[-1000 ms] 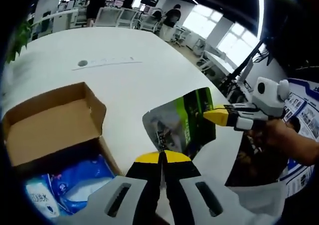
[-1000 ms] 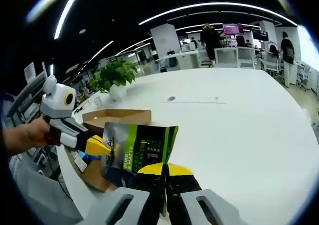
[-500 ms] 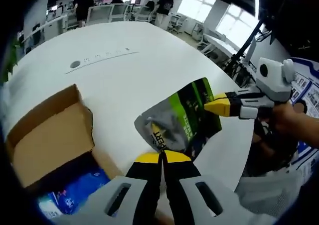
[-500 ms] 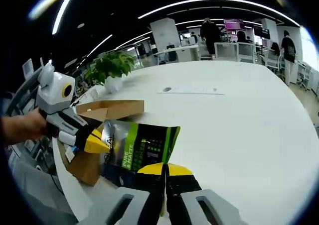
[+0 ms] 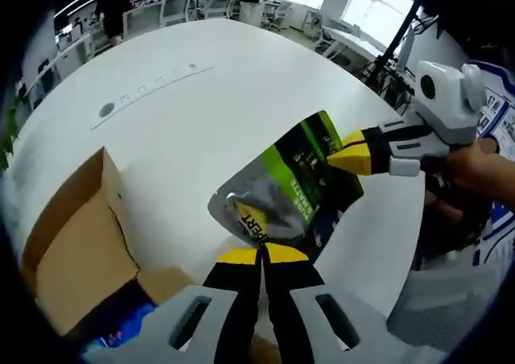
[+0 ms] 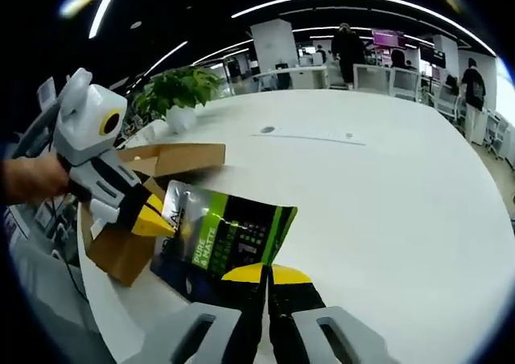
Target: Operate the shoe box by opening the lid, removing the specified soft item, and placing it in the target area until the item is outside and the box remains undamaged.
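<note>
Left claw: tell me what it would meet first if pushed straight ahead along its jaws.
The left claw is already shut on the green pouch, so that comes first; beyond it, likely the white table, though depth is unclear.

green-silver pouch [image 5: 291,188] aloft, open cardboard box [image 5: 76,255]

- The left gripper view looks along its own closed jaws, down across the white table [image 5: 241,74], with the green pouch [image 5: 290,191] close ahead.
- The right gripper view faces the opposite way over the table [image 6: 386,187].
- Both share the pouch [image 6: 229,239], cardboard box [image 5: 76,243] [image 6: 149,195] and table.
</note>
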A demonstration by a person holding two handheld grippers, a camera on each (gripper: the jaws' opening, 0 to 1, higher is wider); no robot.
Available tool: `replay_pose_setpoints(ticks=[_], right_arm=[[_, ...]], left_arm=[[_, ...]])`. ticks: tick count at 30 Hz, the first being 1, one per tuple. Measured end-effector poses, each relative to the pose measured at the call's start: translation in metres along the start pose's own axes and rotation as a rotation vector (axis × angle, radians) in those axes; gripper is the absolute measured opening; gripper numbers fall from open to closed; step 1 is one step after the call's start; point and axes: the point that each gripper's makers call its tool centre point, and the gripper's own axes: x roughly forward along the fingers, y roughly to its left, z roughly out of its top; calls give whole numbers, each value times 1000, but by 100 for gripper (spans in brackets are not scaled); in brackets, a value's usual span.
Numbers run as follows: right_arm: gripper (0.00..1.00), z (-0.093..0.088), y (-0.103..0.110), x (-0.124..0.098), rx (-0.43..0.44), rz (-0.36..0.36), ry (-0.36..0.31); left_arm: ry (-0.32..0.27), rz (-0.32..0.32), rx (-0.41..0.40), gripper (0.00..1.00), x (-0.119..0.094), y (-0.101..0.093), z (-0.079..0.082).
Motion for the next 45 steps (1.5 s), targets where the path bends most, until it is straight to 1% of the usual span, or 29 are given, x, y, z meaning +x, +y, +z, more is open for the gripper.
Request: replay_pose_setpoints(ticks=[5, 6, 9, 12, 14, 21, 22, 24, 27, 28, 32, 35, 37, 40, 42, 45], right_arm=[[0, -2, 0, 5, -26, 5, -4], [0, -4, -2, 7, -48, -3, 0], [0, -5, -4, 12, -78, -9, 4], [0, -8, -5, 16, -118, -14, 13], [0, -10, -7, 19, -159, -22, 27], [0, -8, -6, 25, -187, -20, 29], [0, -11, -6, 30, -204, -16, 45], [0, -11, -7, 30, -212, -21, 48], [0, -14, -6, 32, -211, -19, 63], [0, -16, -7, 32, -215, -20, 71], [2, -18, -8, 32, -215, -30, 81], [3, -19, -10, 32, -225, -45, 89], [3, -19, -9, 32, -221, -40, 88], [8, -19, -9, 30, -228, -49, 101], [11, -17, -9, 28, -227, -51, 94], [16, -15, -8, 25, -219, -50, 94]], left_arm=[[33, 20, 43, 0, 6, 5, 0], [40, 22, 59, 0, 8, 6, 0], [62, 38, 102, 0, 12, 8, 0], [94, 44, 124, 0, 18, 10, -4], [103, 42, 128, 0, 21, 10, -5], [149, 58, 176, 0, 28, 17, -14], [161, 68, 197, 0, 31, 20, -17], [167, 71, 209, 0, 34, 20, -18], [182, 85, 249, 0, 36, 21, -21], [184, 91, 262, 0, 37, 20, -21], [183, 102, 267, 0, 38, 22, -21], [177, 115, 253, 2, 36, 23, -21], [185, 113, 255, 3, 35, 23, -23], [176, 127, 268, 7, 30, 26, -21], [164, 115, 259, 9, 27, 23, -19], [155, 115, 263, 13, 23, 21, -15]])
